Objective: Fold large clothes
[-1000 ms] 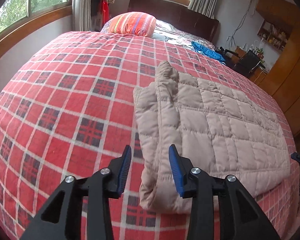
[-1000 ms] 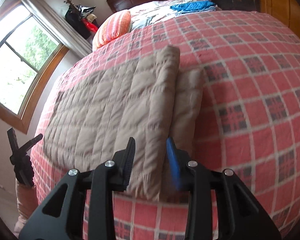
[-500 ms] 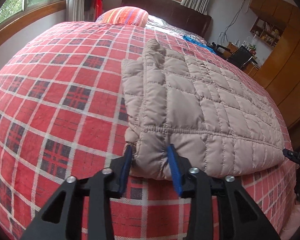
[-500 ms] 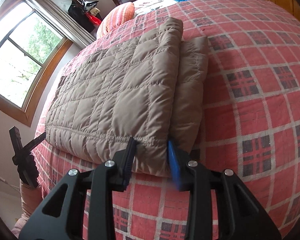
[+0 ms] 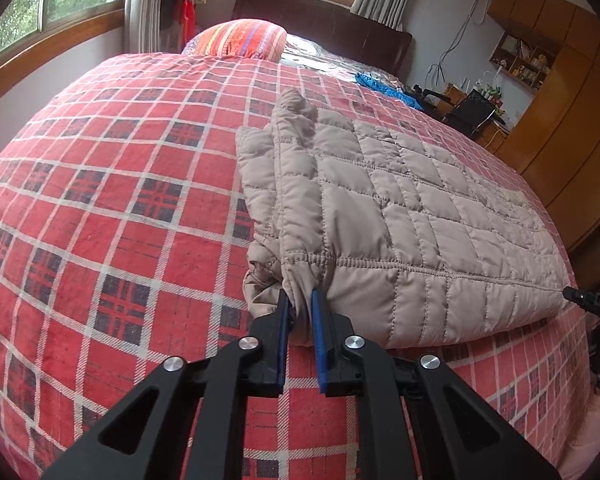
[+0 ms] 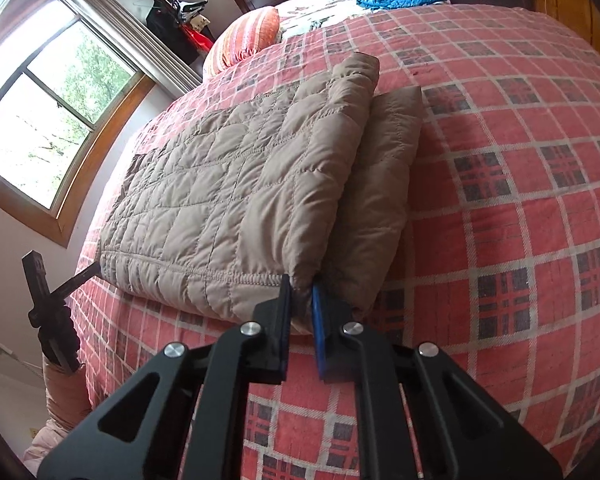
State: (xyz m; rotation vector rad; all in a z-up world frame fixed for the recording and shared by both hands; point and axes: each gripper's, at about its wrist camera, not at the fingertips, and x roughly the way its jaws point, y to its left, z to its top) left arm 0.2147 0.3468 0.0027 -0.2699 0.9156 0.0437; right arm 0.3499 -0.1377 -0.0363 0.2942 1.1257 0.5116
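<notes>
A beige quilted jacket (image 5: 400, 208) lies folded flat on a red plaid bedspread (image 5: 100, 200). My left gripper (image 5: 300, 300) is shut on the near left corner of its hem, the fabric bunched between the blue pads. In the right wrist view the same jacket (image 6: 240, 184) spreads to the left, with a folded sleeve along its right side. My right gripper (image 6: 301, 286) is shut on the near right hem corner. The other gripper shows at the left edge (image 6: 48, 280) of that view.
A striped orange pillow (image 5: 240, 38) and a blue cloth (image 5: 384, 86) lie near the dark headboard. Wooden wardrobes (image 5: 560, 120) and a desk with a black chair (image 5: 474, 112) stand to the right. A window (image 6: 40, 120) runs along the left wall.
Both grippers moved in to the jacket's near hem and went from open to shut on its two corners, pinching the fabric.
</notes>
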